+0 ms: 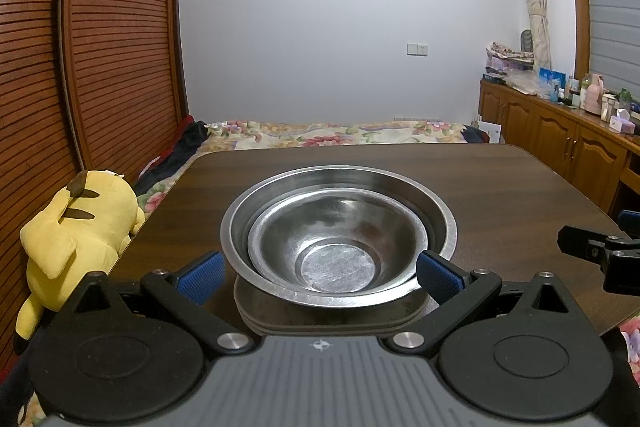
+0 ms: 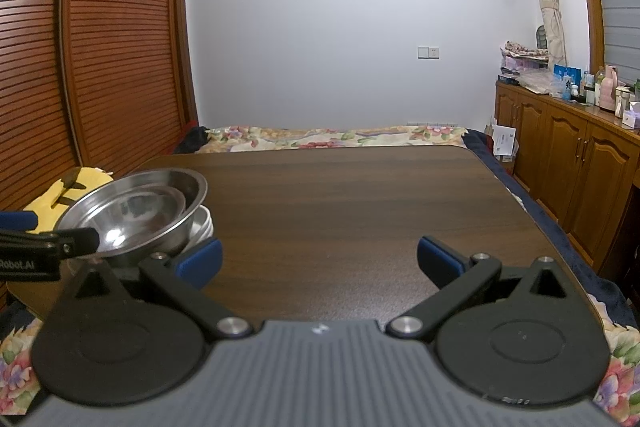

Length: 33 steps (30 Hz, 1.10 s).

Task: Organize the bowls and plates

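On the dark worktop (image 1: 500, 179) the small steel bowl (image 1: 340, 247) sat nested in the larger bowl (image 1: 436, 215), both on a stack of plates (image 1: 320, 325) near the left edge. The left tongs (image 1: 320, 273) stood wide open, blue pads flanking the stack's near side, gripping nothing. The right tongs (image 2: 318, 259) were likewise open and empty over bare wood. The stacking looked finished; withdrawing straight back without nudging the rim seemed wisest.
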Tool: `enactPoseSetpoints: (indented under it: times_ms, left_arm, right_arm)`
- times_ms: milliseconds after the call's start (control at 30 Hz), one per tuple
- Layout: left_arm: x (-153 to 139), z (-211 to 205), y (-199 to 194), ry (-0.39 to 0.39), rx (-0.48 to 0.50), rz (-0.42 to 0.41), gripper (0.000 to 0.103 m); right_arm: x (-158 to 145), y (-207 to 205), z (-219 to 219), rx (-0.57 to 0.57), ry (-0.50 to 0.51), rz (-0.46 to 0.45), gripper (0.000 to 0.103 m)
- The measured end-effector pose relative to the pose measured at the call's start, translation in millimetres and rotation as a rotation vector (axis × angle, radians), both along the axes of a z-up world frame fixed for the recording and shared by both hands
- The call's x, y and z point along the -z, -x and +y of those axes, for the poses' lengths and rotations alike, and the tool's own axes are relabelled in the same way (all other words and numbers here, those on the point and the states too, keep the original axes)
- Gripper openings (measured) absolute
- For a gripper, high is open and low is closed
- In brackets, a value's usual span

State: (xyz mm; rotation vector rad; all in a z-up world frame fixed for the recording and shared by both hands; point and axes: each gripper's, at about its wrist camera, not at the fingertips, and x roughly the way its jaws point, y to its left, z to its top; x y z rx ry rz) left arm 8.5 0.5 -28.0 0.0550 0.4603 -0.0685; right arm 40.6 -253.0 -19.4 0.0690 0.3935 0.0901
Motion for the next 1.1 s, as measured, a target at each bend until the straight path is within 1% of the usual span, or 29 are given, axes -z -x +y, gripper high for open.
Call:
enactPoseSetpoints:
  times_ms: [200,1100]
  left_arm:
    - [-4.5,-0.3,0.1,0.000,0.002,-0.002,0.103]
    - [-3.8,-0.4,0.6,0.000,0.002,-0.003,0.103]
  right_arm:
    - [-0.2,-0.1,0.1,0.001,-0.001,-0.002,0.103]
    - [-0.1,-0.2,0.4,0.001,-0.003,0.001,0.103]
